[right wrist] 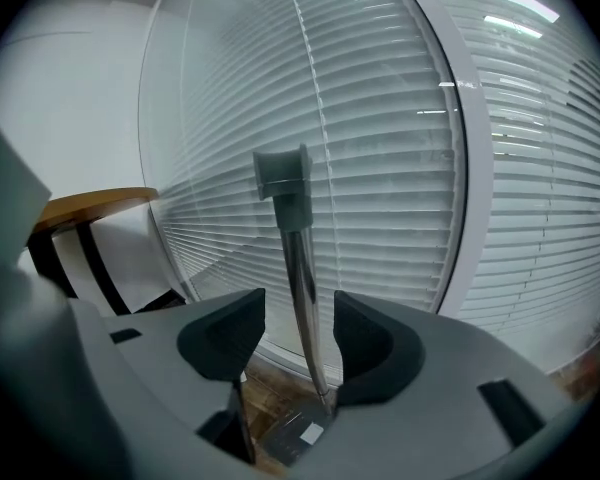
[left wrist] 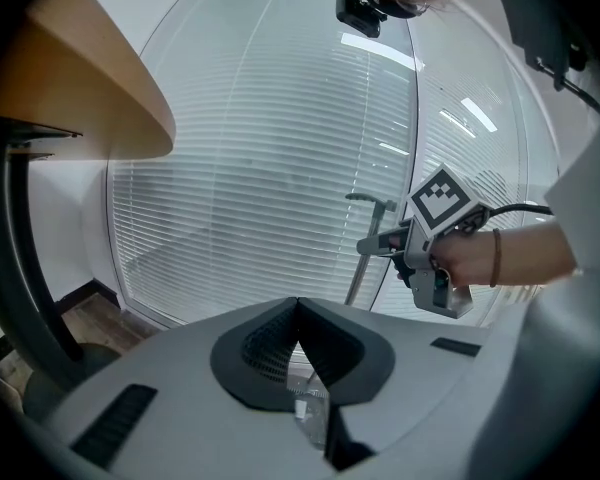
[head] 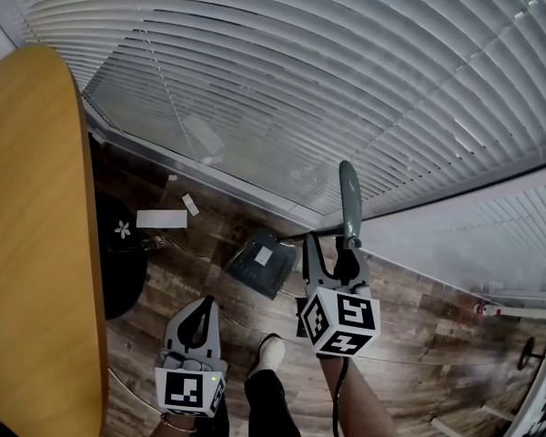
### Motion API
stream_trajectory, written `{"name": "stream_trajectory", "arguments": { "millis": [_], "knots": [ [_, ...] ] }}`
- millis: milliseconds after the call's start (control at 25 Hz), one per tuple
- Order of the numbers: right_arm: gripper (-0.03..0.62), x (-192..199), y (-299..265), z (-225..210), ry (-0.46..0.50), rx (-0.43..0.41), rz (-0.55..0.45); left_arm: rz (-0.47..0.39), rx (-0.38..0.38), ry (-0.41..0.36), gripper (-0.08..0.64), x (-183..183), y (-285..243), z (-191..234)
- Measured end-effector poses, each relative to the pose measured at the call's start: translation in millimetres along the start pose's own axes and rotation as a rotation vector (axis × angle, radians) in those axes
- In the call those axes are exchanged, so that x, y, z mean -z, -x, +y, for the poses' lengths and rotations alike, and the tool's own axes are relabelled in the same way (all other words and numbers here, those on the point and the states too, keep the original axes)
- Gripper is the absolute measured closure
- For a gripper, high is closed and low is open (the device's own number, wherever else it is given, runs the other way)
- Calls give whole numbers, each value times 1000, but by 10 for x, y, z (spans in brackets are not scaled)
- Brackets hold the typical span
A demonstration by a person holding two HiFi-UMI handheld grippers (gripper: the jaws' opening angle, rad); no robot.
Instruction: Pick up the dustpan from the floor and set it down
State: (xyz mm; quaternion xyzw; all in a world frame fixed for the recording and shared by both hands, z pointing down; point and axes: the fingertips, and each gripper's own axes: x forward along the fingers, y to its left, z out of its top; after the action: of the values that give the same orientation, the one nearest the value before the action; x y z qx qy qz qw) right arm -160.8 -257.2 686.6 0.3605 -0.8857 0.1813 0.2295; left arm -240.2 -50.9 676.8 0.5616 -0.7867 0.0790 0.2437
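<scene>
- Plainly the dustpan (head: 259,264) is not yet lifted. It sits on the wood floor (head: 409,326) close under the blinds (head: 328,71), and its long handle (head: 349,194) rises steeply towards the head camera.
- The upright handle seems to be why it can be taken standing, with no need to reach down to the floor.
- The right hand-held gripper (head: 330,255) has its jaws apart on either side of the metal shaft. In its own view (right wrist: 300,333) a gap shows on the left of the shaft, while the lower shaft runs close against the right jaw. I judge this a straddle ready to close, not a clamp.
- Gripping partway up the shaft would probably leave the pan hanging below and free to swing.
- The left hand-held gripper (head: 203,309) hangs low beside the person's shoe (head: 271,351), well apart from the dustpan. Its jaws meet at the tips with nothing between them (left wrist: 298,313). It looks idle, kept out of the way.
- A wooden worktop (head: 32,198) curves along the left edge and carries nothing of the task.
- A white label (head: 263,256) sits on the pan, but its print is too small to read in either view.
- The marker cubes carry only black-and-white squares, no words.
- A white sheet (head: 161,218) lies on the floor nearby, and no writing can be made out on it.
</scene>
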Motion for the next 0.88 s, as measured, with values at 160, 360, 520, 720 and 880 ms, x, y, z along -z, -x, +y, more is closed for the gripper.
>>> {"name": "stream_trajectory", "arguments": {
  "millis": [160, 360, 520, 720, 880],
  "knots": [
    [426, -35, 67, -18, 15, 30, -33, -12, -5, 5, 541, 46, 65, 3],
    [455, -26, -1, -3, 32, 39, -32, -6, -9, 19, 543, 101, 25, 46],
    [488, -29, -17, -14, 56, 56, -34, -6, -6, 22, 541, 92, 0, 38],
    [494, -48, -23, -43, 95, 72, -17, 2, -5, 26, 541, 54, -24, 20],
    [495, -66, -91, -59, 94, 70, 9, 26, -8, 29, 541, 14, -92, 34]
  ]
}}
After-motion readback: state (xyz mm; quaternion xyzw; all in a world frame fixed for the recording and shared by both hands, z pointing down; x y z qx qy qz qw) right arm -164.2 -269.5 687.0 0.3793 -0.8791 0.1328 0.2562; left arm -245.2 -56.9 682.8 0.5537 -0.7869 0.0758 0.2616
